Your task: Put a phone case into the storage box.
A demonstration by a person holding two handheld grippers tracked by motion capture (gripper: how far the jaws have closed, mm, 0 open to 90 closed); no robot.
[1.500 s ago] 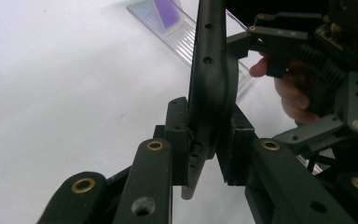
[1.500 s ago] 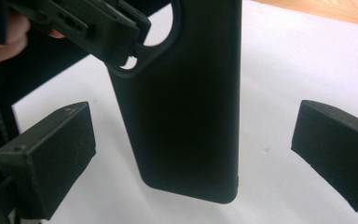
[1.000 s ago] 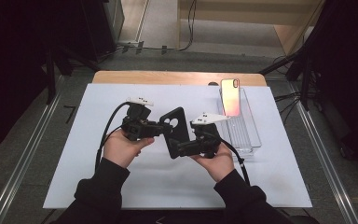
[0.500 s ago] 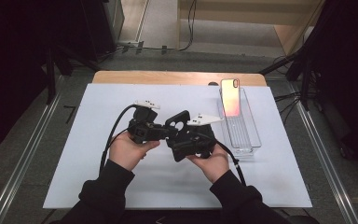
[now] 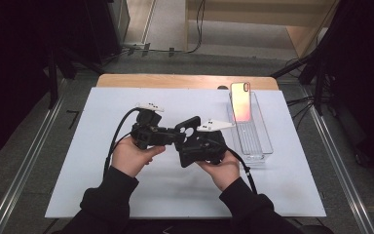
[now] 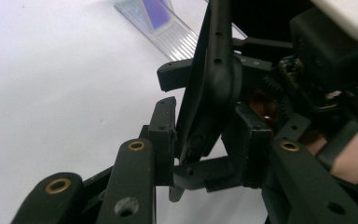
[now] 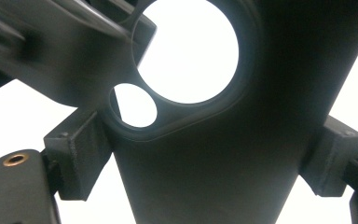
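My left gripper [image 5: 175, 137] has just been opening; its jaws sit loosely around the edge of a black phone case [image 5: 189, 127]. My right gripper [image 5: 187, 146], jaws just closing, clamps the case's sides above the white table [image 5: 92, 185]. A phone [image 5: 240, 101] leans in a clear tray [image 5: 263, 146] at right.
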